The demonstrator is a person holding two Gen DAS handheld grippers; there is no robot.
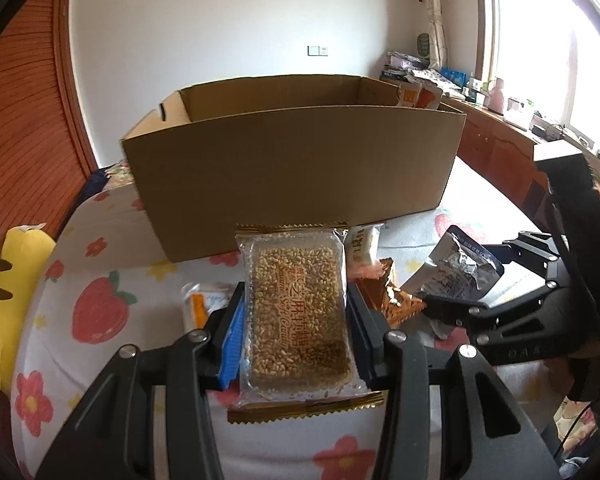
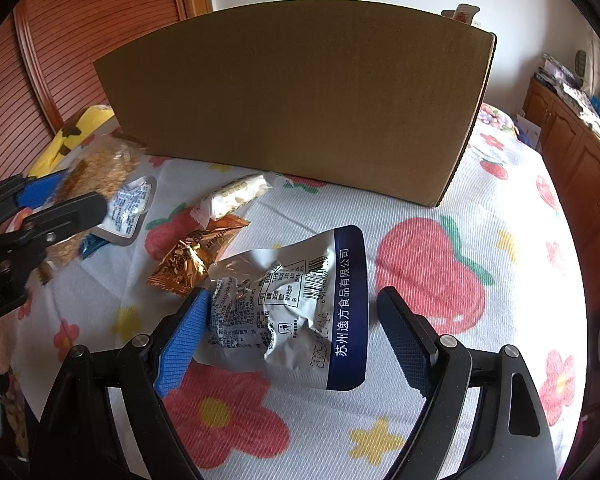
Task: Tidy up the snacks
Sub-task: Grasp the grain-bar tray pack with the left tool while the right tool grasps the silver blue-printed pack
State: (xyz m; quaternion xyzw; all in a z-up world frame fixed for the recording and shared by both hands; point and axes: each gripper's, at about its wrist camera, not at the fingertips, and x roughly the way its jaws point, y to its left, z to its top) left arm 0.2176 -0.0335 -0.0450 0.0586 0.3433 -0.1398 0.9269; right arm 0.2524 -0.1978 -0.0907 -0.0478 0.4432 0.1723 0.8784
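1. A sesame candy pack [image 1: 298, 316] is clamped between the fingers [image 1: 232, 344] of the left gripper [image 1: 296, 312], which are closed on its two long sides. It is held clear of the bed [image 1: 100, 352], in front of the near wall of the cardboard box [image 1: 292, 160].
2. The pack is judged light and fairly stiff: a rigid clear tray is sealed in thin film with gold crimped ends. The film is likely slippery, so the tray's sides are the better hold, as taken now; the crimped ends would fold.
3. The right gripper [image 2: 292, 328] is seen with its fingers spread wide on either side of a crumpled silver pouch [image 2: 288, 312], which lies on the bed. The blue pad is just at the pouch's edge; no squeeze is seen.
4. The pouch is judged soft, light and crinkly, apt to collapse when pinched. A hold across its bulging middle is suggested, not its flat blue-banded edge.
5. Between the pouch and the box lie a gold foil packet [image 2: 196, 260] and a white wrapped bar [image 2: 236, 196]; a small white and orange packet [image 1: 204, 304] lies nearer the bed's left edge.
6. The box's tall near wall stands in the way and would have to be cleared from above. A yellow plush toy [image 1: 4, 300] lies at the bed's left edge, well apart.
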